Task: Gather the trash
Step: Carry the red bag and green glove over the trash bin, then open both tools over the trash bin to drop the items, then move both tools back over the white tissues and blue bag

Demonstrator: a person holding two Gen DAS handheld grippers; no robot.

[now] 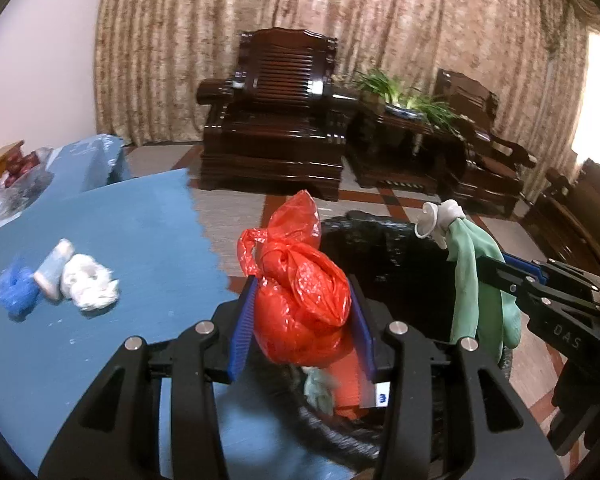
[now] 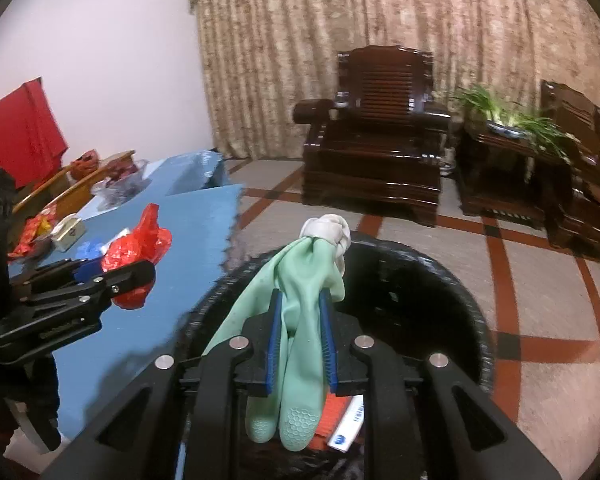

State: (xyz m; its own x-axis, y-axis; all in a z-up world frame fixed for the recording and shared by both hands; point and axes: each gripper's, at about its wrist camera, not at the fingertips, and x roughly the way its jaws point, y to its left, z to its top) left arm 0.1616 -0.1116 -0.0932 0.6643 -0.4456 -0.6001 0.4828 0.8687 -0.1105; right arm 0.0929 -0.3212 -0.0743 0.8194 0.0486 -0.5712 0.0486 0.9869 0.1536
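Both grippers carry trash for dropping: left gripper (image 1: pixel 302 312) clamps a knotted red plastic bag (image 1: pixel 300 300) at the black-lined bin's (image 2: pixel 452 276) rim, right gripper (image 2: pixel 300 344) pinches a green rubber glove (image 2: pixel 300 320) above its opening.

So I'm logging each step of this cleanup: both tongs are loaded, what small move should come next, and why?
Probably open the right tongs. They are shut on the green rubber glove, which hangs over the open black bin, so it should drop in. The left tongs hold the red plastic bag near the bin's rim, likely next.
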